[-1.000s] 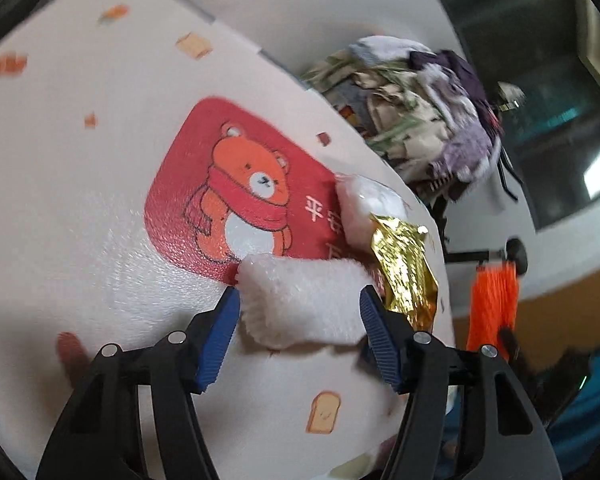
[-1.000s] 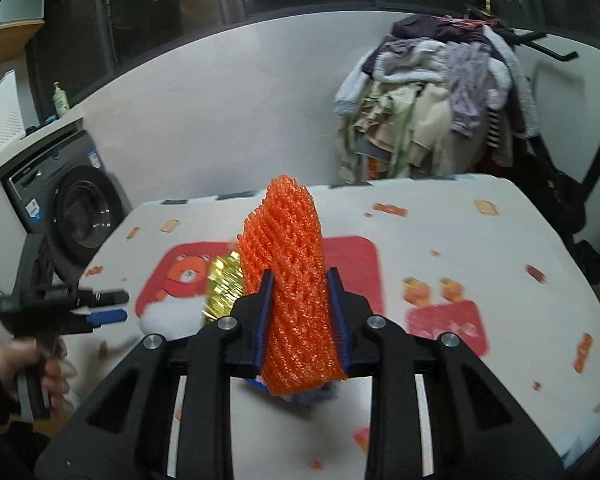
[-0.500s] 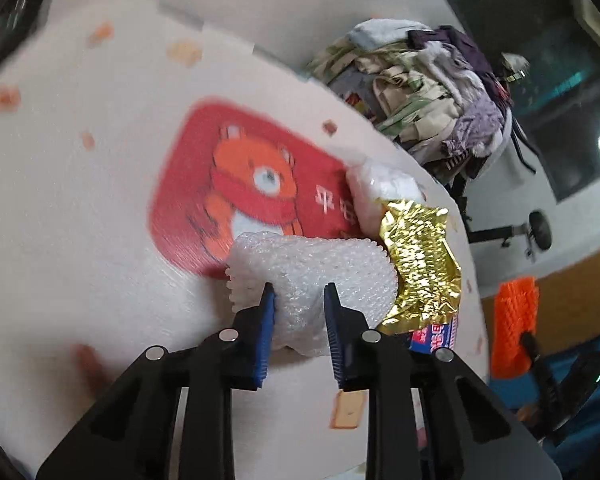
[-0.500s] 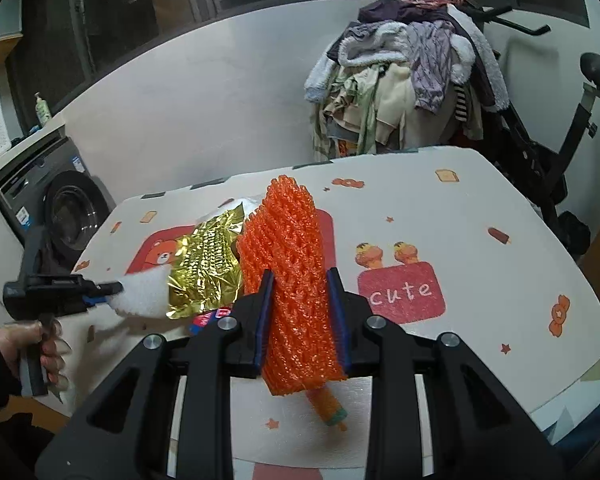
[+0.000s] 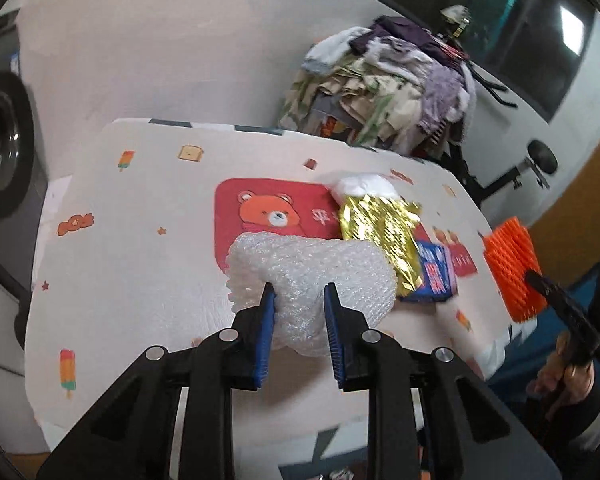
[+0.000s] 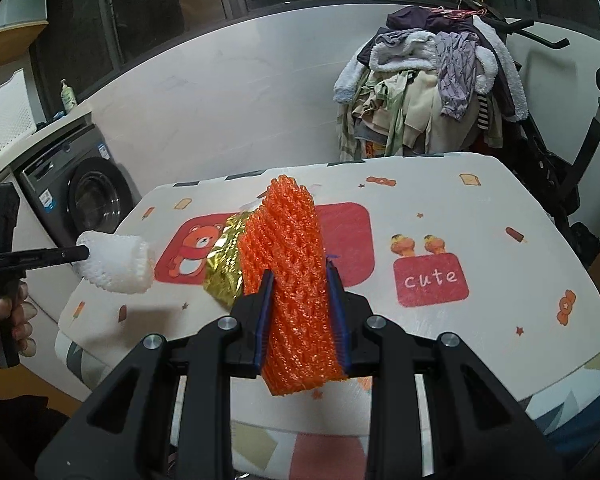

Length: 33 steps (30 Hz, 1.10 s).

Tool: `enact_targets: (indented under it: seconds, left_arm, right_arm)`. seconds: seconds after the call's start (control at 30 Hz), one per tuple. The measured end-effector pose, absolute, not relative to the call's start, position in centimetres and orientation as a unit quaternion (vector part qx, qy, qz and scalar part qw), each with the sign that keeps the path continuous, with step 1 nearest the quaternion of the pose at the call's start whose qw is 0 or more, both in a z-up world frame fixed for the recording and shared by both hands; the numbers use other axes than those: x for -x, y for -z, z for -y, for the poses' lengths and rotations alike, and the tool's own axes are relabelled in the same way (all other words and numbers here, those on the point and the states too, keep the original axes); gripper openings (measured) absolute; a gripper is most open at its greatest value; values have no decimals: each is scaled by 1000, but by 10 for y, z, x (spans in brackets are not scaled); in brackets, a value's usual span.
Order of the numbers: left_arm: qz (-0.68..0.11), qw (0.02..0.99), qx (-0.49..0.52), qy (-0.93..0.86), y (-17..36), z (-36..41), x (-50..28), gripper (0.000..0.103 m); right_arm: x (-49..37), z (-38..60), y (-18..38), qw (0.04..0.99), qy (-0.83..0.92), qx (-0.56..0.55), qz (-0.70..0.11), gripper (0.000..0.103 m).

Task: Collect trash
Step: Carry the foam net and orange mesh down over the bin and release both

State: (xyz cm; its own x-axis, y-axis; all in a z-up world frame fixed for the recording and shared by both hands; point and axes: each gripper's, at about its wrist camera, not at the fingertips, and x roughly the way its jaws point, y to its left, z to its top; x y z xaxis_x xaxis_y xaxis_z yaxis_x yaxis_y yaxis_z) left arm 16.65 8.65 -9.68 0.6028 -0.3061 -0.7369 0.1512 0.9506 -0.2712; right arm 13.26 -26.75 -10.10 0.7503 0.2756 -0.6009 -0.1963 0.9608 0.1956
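My left gripper [image 5: 299,300] is shut on a white foam net sleeve [image 5: 312,272] and holds it above the table's near left edge; it also shows in the right wrist view [image 6: 118,262]. My right gripper [image 6: 300,284] is shut on an orange foam net sleeve [image 6: 296,280], held upright over the table's front; it also shows in the left wrist view [image 5: 514,272]. On the table lie a gold foil wrapper [image 5: 380,232], a blue packet [image 5: 436,276] and a white wad [image 5: 362,186].
The table [image 6: 480,216] has a white cloth with cartoon prints. A pile of clothes [image 6: 428,80] hangs on an exercise bike behind it. A washing machine [image 6: 80,196] stands at the left. A white wall runs along the back.
My left gripper closed on the white foam sleeve and lifted it back off the table. My right gripper drew back a little with the orange sleeve.
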Motion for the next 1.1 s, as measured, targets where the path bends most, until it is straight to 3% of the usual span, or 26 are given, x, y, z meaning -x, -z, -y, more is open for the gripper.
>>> enact_targets:
  seconds: [0.5,0.93,1.03,1.1]
  left_arm:
    - [-466,860,-22,205,143,-28,-45,24]
    - [-528,805,-111,248,206,20,-3,25]
    - [-540,794,-108,257,217,26,0,30]
    - [-551,781,-96,277,223,28,1,41]
  right_arm:
    - [-81,241,100,930,-148,-47,-334,29]
    - [-60,241,106,926,-148,-41,-346,29]
    - [-57,242,110,924,-148,-40,-351,29]
    - [-55,242,113,922,-149,-38,-356,29]
